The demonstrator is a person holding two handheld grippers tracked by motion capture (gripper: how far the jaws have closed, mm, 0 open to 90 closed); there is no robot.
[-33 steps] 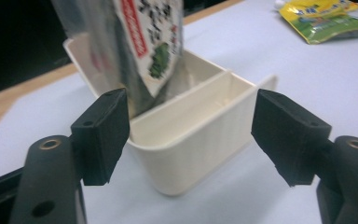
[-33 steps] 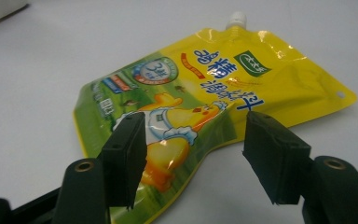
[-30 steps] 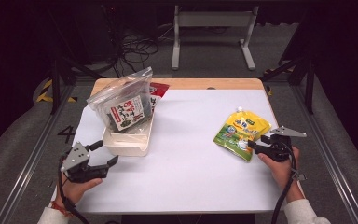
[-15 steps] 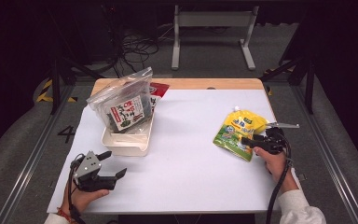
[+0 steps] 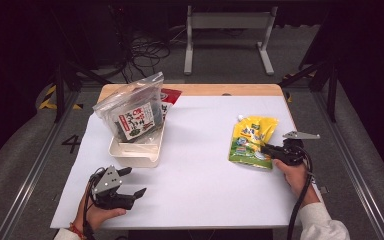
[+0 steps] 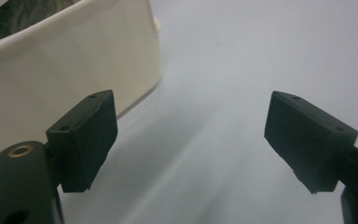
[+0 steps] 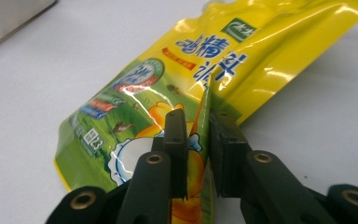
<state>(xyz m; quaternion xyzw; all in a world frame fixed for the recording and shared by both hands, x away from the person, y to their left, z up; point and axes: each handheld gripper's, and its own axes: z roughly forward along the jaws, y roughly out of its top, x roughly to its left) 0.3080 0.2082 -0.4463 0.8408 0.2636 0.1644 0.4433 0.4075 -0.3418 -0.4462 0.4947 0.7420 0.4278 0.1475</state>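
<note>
A yellow and green spouted pouch (image 5: 252,137) lies flat at the right of the white table. My right gripper (image 5: 264,148) sits at its near right corner. In the right gripper view the jaws have just been closing, and my right gripper (image 7: 197,114) now pinches a raised fold of the pouch (image 7: 168,79). My left gripper (image 5: 136,181) rests low near the front left of the table, open with nothing between its fingers, the jaws having just widened a little. In the left gripper view my left gripper (image 6: 191,126) points past the corner of a cream tray (image 6: 74,60).
The cream tray (image 5: 135,155) stands at the left and holds a clear bag of dark seaweed snacks (image 5: 135,112) leaning upright. A red packet (image 5: 172,95) lies behind it. Bare white tabletop (image 5: 200,175) stretches between the two hands. Dark floor and metal frames surround the table.
My right gripper's jaws have closed on the pouch's corner fold. My left hand has slid a little right and toward the table's near edge.
</note>
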